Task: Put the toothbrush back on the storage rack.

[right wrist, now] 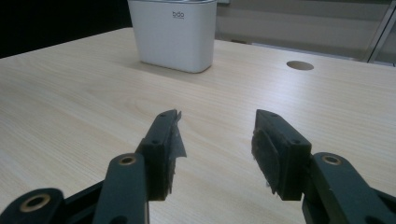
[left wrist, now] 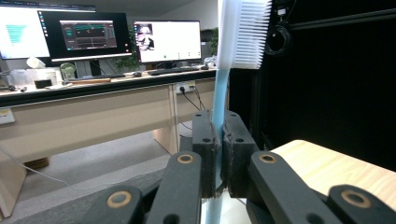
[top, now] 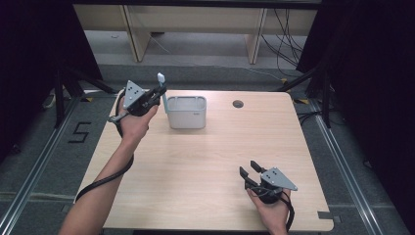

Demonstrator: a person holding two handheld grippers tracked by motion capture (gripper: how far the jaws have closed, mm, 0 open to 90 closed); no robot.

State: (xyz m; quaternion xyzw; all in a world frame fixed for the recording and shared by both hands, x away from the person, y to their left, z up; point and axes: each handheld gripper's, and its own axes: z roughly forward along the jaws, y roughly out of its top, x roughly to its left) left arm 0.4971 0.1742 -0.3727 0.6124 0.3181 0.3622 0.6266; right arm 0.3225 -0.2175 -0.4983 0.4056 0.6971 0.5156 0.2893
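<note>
Toothbrush held upright at the holder's rim

The left gripper (top: 155,96) clamps its black jaws on the handle of a pale blue plastic toothbrush with white bristles (left wrist: 219,88), bristle head up, so the handle's lower end points down at the near-left edge of the white rectangular plastic holder (top: 187,112) standing toward the far side of the light wooden table (top: 195,166); this upright grip suits standing the brush in the holder. The right gripper (right wrist: 215,140) rests low at the table's near right, jaws spread with nothing between them, well apart from the holder and out of the way.
</note>
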